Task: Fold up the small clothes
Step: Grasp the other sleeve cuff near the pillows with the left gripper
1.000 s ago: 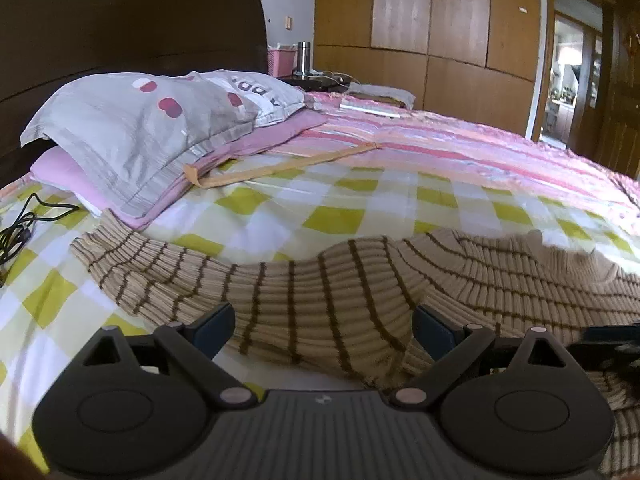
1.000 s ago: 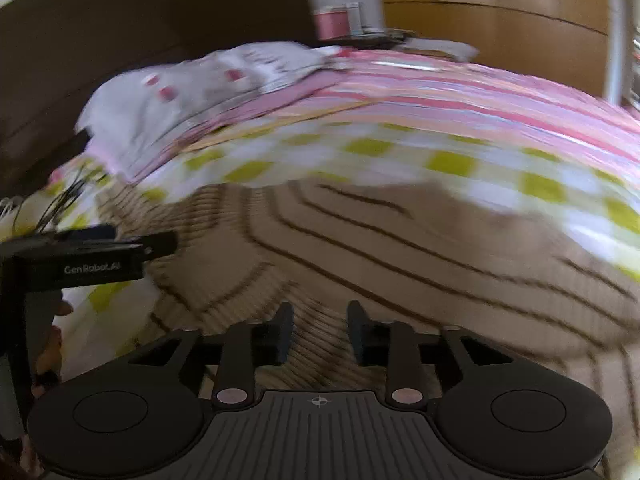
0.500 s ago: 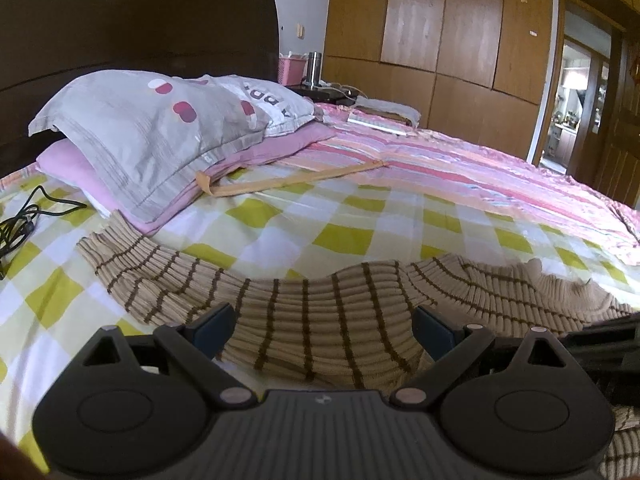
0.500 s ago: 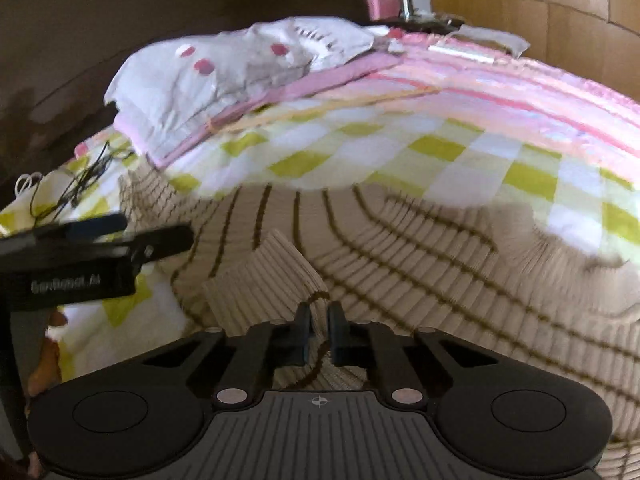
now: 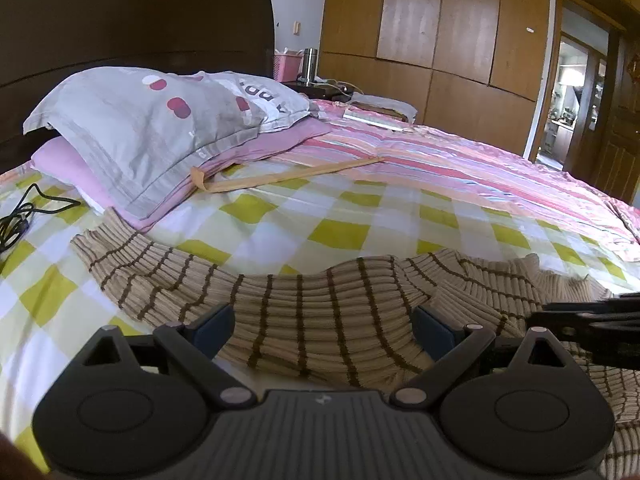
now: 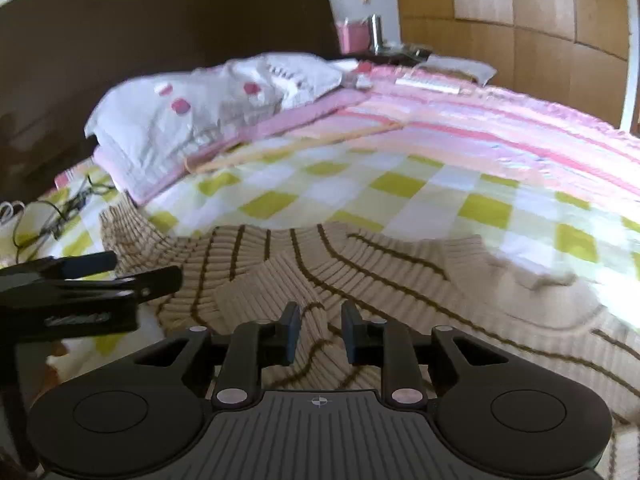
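Observation:
A beige ribbed sweater [image 5: 320,312] with thin brown stripes lies crumpled across the yellow-checked bed sheet [image 5: 340,232]. My left gripper [image 5: 322,326] is open wide, and a hump of the sweater sits between its fingers. In the right wrist view the sweater [image 6: 400,280] fills the foreground. My right gripper [image 6: 320,318] hovers over a ridge of it, its jaws opening with a narrow gap and the fold between them, not pinched. The left gripper [image 6: 92,280] shows at that view's left edge, and the right gripper [image 5: 592,320] at the left view's right edge.
Grey and pink pillows [image 5: 160,128] lean on the dark headboard [image 5: 140,20]. A pink striped quilt [image 5: 460,168] covers the far side. A tan strap [image 5: 288,176] lies on the sheet, a black cable [image 5: 24,216] at the left. Wardrobe [image 5: 440,32] and doorway [image 5: 572,92] stand behind.
The right gripper closed on a fold of the sweater, then spread its jaws again and drew back a little. The sweater's raised hump has sunk. The left gripper kept still.

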{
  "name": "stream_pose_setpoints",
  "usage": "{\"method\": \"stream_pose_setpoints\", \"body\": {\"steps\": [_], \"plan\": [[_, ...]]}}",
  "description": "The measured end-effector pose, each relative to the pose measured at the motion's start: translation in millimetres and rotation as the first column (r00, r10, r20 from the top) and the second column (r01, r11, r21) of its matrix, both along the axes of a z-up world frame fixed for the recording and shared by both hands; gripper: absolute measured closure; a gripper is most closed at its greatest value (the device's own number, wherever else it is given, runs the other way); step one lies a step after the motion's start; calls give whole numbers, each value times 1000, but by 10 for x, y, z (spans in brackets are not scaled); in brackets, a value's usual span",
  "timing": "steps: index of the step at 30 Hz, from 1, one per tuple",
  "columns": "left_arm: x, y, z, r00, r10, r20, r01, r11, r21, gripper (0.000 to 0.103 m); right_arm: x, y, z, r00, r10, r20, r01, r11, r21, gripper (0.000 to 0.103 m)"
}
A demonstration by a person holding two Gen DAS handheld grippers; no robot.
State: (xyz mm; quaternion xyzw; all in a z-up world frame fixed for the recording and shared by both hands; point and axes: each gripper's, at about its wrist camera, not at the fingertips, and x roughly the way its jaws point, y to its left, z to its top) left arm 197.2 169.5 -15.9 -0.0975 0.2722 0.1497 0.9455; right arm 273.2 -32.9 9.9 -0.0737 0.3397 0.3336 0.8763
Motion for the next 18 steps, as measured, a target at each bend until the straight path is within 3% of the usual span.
{"method": "stream_pose_setpoints", "body": {"steps": [3,7,11,14,16,18], "plan": [[0,-23,-3,1000,-3,-1,3,1000,6,2,-138,-156,-37,999,-12,-29,12,1000,-2,80],[7,-13,-19,1000,4,-12,-4,1000,8,2,-181,-244,-279,994,-47,-97,38,996,-86,80],[-22,77,-27,998,62,-18,-61,998,23,2,-261,-233,-172,997,-44,-62,43,999,-27,79],[-86,260,-8,990,140,-13,-141,990,-15,2,-290,-98,-128,999,-1,-53,0,1000,-5,79],[-166,414,20,978,207,-2,-207,978,-32,2,-330,51,-158,999,38,-16,-38,999,-35,74],[-233,574,40,961,276,5,-276,960,-40,2,-334,154,-200,998,58,-2,-58,997,-44,56]]}}
